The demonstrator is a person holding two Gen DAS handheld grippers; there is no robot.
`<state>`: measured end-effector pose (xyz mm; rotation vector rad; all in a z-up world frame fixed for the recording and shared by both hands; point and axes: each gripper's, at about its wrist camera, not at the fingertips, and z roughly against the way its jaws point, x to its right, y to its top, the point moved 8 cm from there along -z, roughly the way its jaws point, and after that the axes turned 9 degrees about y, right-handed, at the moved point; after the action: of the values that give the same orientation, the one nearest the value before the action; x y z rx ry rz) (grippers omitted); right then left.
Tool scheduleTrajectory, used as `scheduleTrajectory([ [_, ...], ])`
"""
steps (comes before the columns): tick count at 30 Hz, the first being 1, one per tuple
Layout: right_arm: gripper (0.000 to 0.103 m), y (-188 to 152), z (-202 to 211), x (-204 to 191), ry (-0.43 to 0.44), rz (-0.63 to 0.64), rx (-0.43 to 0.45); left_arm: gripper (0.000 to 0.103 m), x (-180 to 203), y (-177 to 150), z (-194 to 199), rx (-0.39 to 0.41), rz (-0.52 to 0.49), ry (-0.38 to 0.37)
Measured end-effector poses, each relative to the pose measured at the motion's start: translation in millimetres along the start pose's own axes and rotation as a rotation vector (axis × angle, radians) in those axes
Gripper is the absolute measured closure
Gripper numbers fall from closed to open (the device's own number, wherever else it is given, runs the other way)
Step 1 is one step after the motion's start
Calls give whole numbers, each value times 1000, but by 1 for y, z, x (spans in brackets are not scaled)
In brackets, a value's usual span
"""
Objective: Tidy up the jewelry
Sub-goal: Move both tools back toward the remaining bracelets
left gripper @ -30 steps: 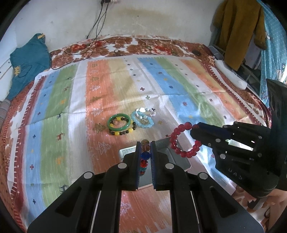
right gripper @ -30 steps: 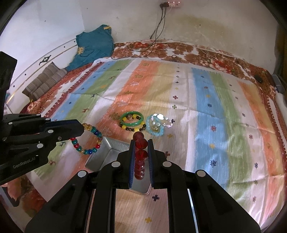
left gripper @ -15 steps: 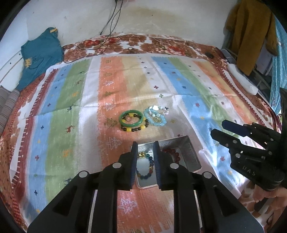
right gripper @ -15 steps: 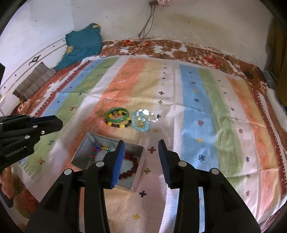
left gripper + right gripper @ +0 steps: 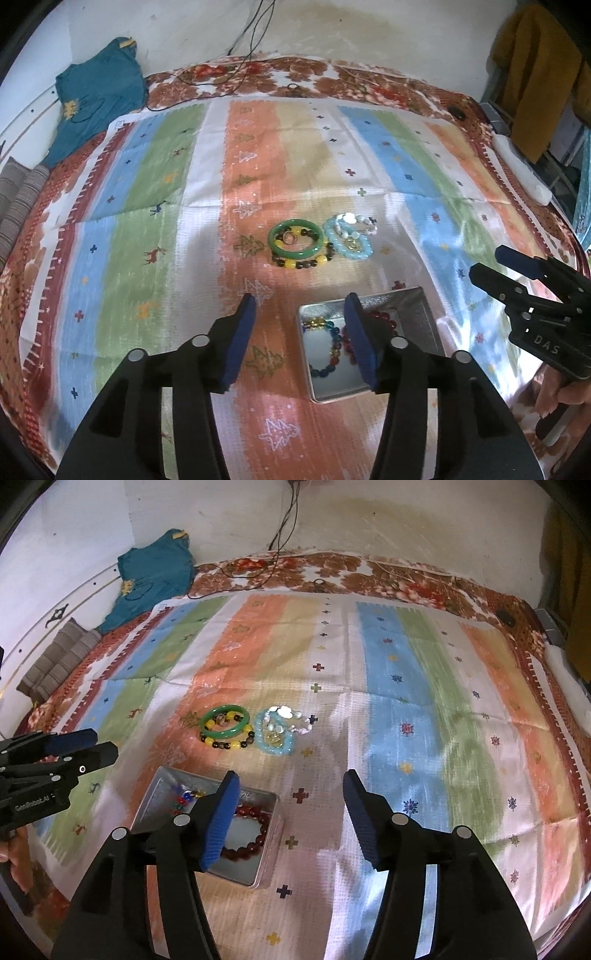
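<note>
A silver metal tin (image 5: 424, 317) (image 5: 155, 790) lies on the striped cloth and holds a multicoloured bead bracelet (image 5: 327, 349) (image 5: 184, 798) and a red bead bracelet (image 5: 384, 319) (image 5: 255, 827). Beyond it lie a green bangle (image 5: 295, 240) (image 5: 224, 722) on a yellow-and-brown bead bracelet (image 5: 306, 261) (image 5: 229, 743), and a light blue bead bracelet (image 5: 351, 243) (image 5: 275, 734) with pale beads. My left gripper (image 5: 299, 336) is open and empty just left of the tin. My right gripper (image 5: 288, 816) is open and empty, right of the tin.
A striped cloth (image 5: 147, 229) covers a floral bed sheet (image 5: 406, 579). A teal garment (image 5: 96, 92) lies at the far left, cables run down the wall, and a mustard garment (image 5: 532, 74) hangs at the right. Striped cushions (image 5: 55, 664) sit at the left edge.
Both grippers let go of their bracelets, which now lie in the tin. Both have opened wide and pulled back and apart.
</note>
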<state>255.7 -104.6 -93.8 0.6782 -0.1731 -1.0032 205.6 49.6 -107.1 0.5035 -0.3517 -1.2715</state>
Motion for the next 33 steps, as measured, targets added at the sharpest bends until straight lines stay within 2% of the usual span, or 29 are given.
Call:
scheduleTrajectory([
  [4, 44, 2, -8, 7, 12, -33, -15, 43, 0, 5, -6, -6, -3, 5],
  [11, 34, 9, -22, 18, 4, -61, -30, 32, -1, 10, -18, -19, -22, 30],
  [21, 30, 17, -36, 17, -11, -32, -42, 27, -8, 19, -39, -40, -39, 65],
  [30, 29, 26, -54, 29, -31, -38, -52, 27, -9, 26, -66, -82, -27, 65],
  [33, 29, 27, -62, 32, -37, -43, -65, 27, -11, 33, -69, -71, -4, 53],
])
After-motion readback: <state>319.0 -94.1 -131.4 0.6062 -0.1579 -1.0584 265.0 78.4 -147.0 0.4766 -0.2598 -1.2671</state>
